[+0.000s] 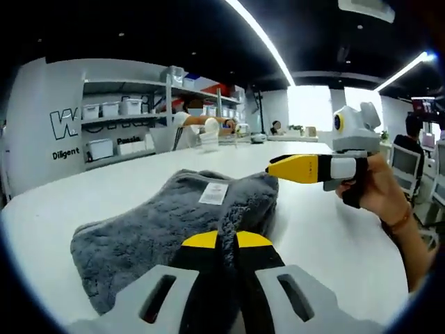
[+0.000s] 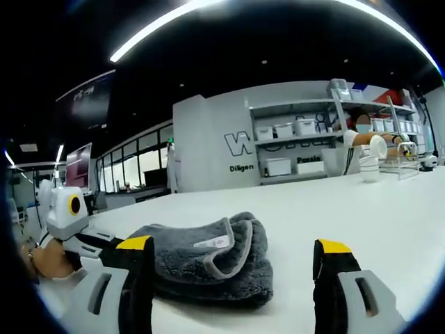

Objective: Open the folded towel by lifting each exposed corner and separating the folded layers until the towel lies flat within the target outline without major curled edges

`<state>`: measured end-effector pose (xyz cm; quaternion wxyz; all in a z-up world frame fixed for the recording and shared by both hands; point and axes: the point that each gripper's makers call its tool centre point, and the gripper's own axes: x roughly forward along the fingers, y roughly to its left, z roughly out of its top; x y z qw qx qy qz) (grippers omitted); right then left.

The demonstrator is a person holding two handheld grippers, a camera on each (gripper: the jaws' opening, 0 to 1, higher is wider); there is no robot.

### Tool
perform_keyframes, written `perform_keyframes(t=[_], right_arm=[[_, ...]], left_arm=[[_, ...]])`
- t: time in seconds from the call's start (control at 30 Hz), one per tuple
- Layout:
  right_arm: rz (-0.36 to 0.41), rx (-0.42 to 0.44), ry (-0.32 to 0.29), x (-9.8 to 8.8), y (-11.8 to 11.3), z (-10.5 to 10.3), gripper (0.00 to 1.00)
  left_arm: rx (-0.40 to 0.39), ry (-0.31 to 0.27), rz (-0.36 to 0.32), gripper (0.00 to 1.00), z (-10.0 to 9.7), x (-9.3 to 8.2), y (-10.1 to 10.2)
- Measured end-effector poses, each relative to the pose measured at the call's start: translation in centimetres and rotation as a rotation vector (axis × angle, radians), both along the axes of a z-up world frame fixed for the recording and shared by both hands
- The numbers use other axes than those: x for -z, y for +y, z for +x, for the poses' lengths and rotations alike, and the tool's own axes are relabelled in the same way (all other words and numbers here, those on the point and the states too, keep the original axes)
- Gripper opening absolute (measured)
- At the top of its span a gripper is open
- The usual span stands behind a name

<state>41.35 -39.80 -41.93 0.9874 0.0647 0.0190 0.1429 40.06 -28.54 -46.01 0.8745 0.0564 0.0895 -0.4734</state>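
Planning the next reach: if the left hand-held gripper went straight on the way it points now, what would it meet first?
Probably the folded grey towel. The left hand-held gripper is shut, and the towel's near edge lies right past its yellow tips on the white table. Depth is unclear; they may already touch.

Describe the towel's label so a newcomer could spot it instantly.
Start at the long white table, where a folded grey towel lies in front of the left hand-held gripper. On the towel's top layer, toward the far end, sits a small white care label. It is the one pale, printed rectangle on otherwise plain dark grey pile.
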Motion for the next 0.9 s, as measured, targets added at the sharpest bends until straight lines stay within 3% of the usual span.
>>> perform_keyframes(t=[0.23,0.4,0.57,0.77,0.9], right_arm=[[0.002,0.0,0.007,0.1,0.0,0.1,0.97],[0.018,-0.013,-0.008,-0.2,0.3,0.1,0.99],[-0.009,-0.023,0.014,0.3,0.8,0.1,0.99],[0.01,-0.036,0.006,0.0,0.8,0.1,0.99],[-0.001,-0.031,0.013,0.2,0.8,0.1,0.99]], left_arm=[[-0.022,0.0,-0.04,0.05,0.1,-0.7,0.5],[-0.043,0.039,-0.091,0.05,0.4,-1.3,1.0],[-0.097,0.045,-0.161,0.05,1.1,-2.7,2.9],[-0.163,0.045,-0.233,0.05,1.9,-4.2,5.3],[-0.213,-0.023,-0.235,0.05,2.1,-5.2,7.1]])
